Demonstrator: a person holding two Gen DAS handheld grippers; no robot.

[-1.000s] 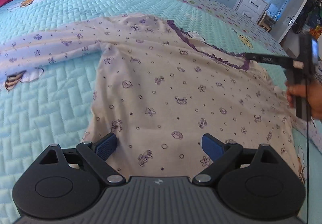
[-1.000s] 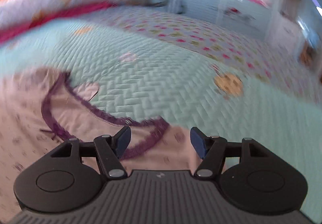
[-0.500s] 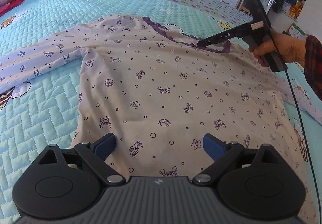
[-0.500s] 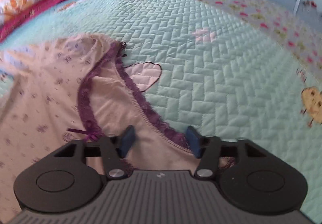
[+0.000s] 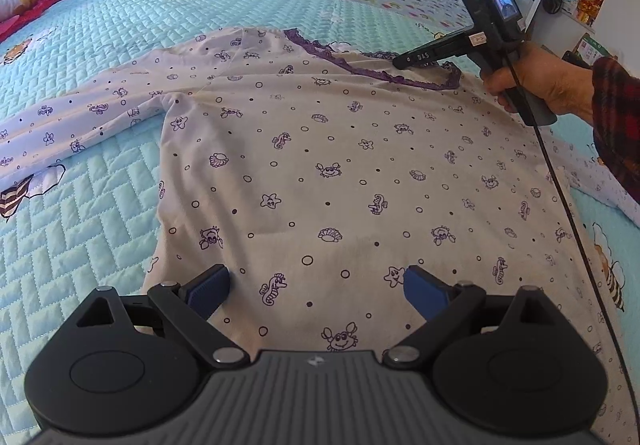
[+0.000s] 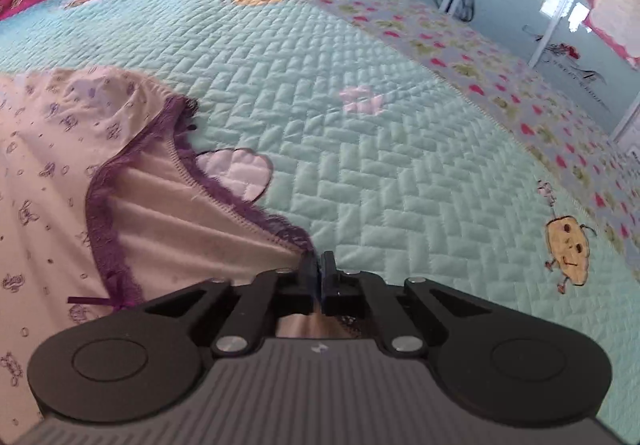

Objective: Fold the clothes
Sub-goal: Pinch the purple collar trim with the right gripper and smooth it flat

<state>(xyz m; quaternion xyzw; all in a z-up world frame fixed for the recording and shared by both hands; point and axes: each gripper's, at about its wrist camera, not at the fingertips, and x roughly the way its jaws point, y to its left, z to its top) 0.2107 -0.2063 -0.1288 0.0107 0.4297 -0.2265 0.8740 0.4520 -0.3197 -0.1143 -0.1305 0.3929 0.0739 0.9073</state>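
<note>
Purple lace trim [image 6: 288, 229] at the neckline lay pinched between the pads of the right gripper [image 6: 319, 273], whose jaws had just been closing and stood nearly together on the cloth, at the 6 o'clock centre of the right wrist view. From the left wrist view, the same right gripper [image 5: 404, 61] reached the collar at about 1 o'clock, with the person's hand [image 5: 536, 85] on its grip and a checked sleeve [image 5: 616, 117] behind it.

The left gripper [image 5: 316, 285] stood wide, its blue pads apart over the hem area at 6 o'clock; no cloth was between them, and contact with the fabric could not be confirmed.

The shirt [image 5: 340, 173], pale with small sea-creature prints, lay spread flat on the quilted turquoise bedspread [image 5: 88, 229], one sleeve [image 5: 80, 117] running out toward 9 o'clock. The neckline sat at the far end, toward 12 o'clock.

Recommended procedure, judged from this layout:
- Confirm the right pinch took both the trim and the layer beneath, since lace alone would likely stretch or slip.
- Close the left gripper on the hem edge on the same side before lifting.
- Raise both points evenly and carry them across together, keeping the fabric taut between them.
- Watch the trailing cable [image 5: 560, 181] lying across the shirt; it could drag the cloth.
</note>
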